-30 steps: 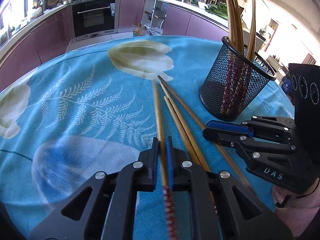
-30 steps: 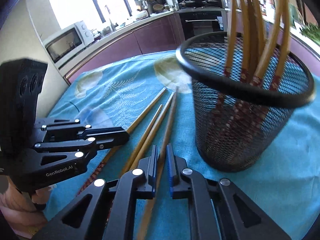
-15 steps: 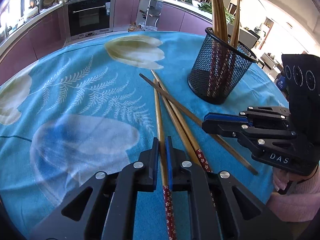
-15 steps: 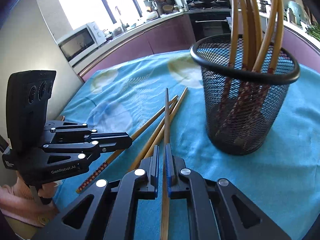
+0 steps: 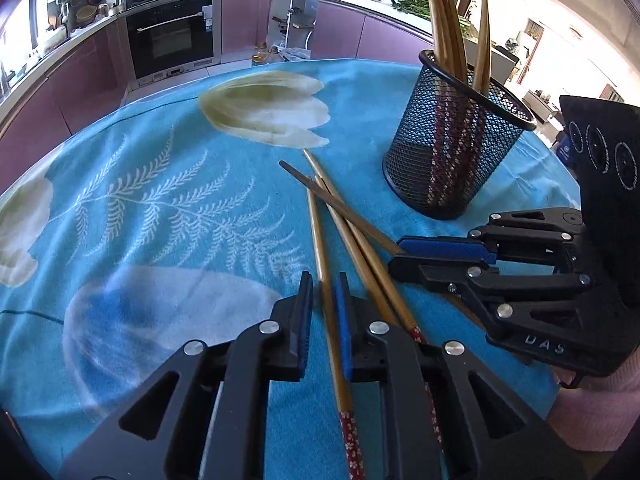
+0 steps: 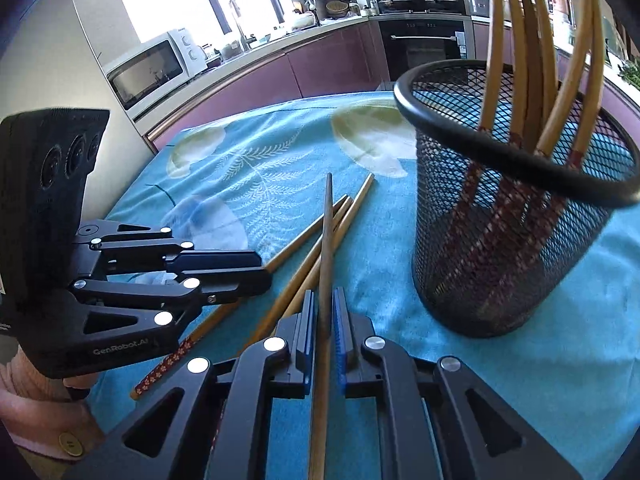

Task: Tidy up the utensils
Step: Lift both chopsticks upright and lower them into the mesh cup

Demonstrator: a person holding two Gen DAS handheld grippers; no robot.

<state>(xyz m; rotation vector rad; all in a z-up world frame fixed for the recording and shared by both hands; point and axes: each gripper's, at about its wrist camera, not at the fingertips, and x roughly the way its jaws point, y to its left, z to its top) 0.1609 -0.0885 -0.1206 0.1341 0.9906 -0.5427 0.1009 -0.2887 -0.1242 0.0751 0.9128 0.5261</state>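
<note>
Each gripper held one chopstick, with the mesh holder nearest the right hand.

The left gripper had its jaws closing-width narrow and just easing open around a light chopstick whose long axis ran straight ahead between the pads, tip toward the table's middle. The right gripper was clamped on a darker chopstick, likewise lying along its fingers, tip raised over the others. The black mesh holder stood just ahead and to the right of the right gripper, farther from the left. Counted: four chopsticks outside the holder, two gripped and two loose on the blue cloth; about five stood in the holder, hard to count exactly.
</note>
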